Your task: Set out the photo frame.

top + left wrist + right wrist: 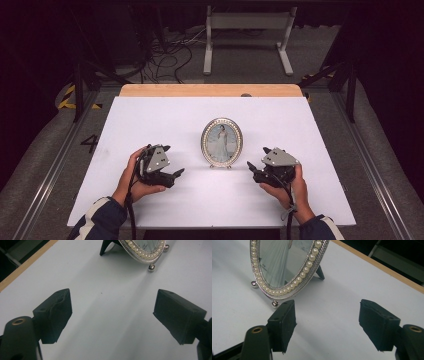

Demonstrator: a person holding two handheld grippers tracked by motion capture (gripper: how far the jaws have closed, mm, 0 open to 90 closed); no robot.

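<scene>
An oval silver picture frame (222,142) with a pearl border stands upright in the middle of the white table top (165,115), resting on small ball feet and a black rear strut. My left gripper (176,173) rests to its left, open, jaws pointing right toward the frame. In the left gripper view the frame's lower edge (143,251) sits beyond the empty jaws (112,315). My right gripper (251,167) lies to the frame's right, open and empty, pointing left. The frame (287,265) looms close ahead and left of the right gripper (327,325).
A wooden strip (210,90) runs along the table's far edge. Beyond it stand a white metal stand (247,35) and tangled cables (167,55) on the floor. Metal rails (372,165) flank the table on both sides.
</scene>
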